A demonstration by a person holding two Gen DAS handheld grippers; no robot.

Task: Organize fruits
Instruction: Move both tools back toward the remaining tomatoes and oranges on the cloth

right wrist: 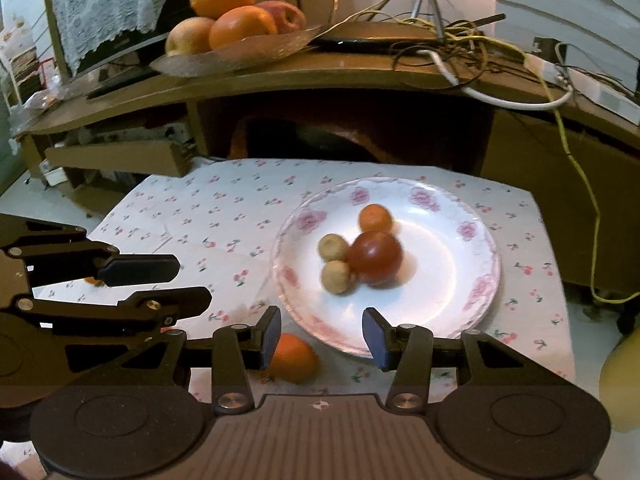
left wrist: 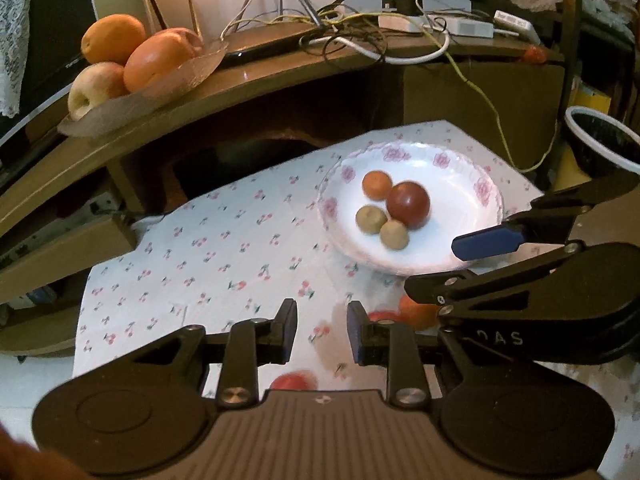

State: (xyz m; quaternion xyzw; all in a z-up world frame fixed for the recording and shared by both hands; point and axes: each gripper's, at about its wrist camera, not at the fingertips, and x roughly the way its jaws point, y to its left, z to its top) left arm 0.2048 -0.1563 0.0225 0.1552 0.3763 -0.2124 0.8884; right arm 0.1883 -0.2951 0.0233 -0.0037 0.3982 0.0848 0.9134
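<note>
A white floral plate (left wrist: 472,184) (right wrist: 448,216) on the cherry-print cloth holds a dark red fruit (left wrist: 408,205) (right wrist: 375,258), a small orange (left wrist: 377,185) (right wrist: 375,218) and two small tan fruits (left wrist: 371,219) (right wrist: 333,247). My left gripper (left wrist: 322,336) is open and empty above the cloth, left of the plate. A red fruit (left wrist: 294,381) lies under it. My right gripper (right wrist: 322,338) is open and empty at the plate's near rim. An orange (right wrist: 294,358) (left wrist: 418,312) lies on the cloth by its left finger.
A wooden desk (left wrist: 256,84) (right wrist: 320,76) behind the cloth carries a glass dish of oranges and apples (left wrist: 132,60) (right wrist: 236,20) and tangled cables (left wrist: 360,28). A black bin with a white rim (left wrist: 600,140) stands at the right.
</note>
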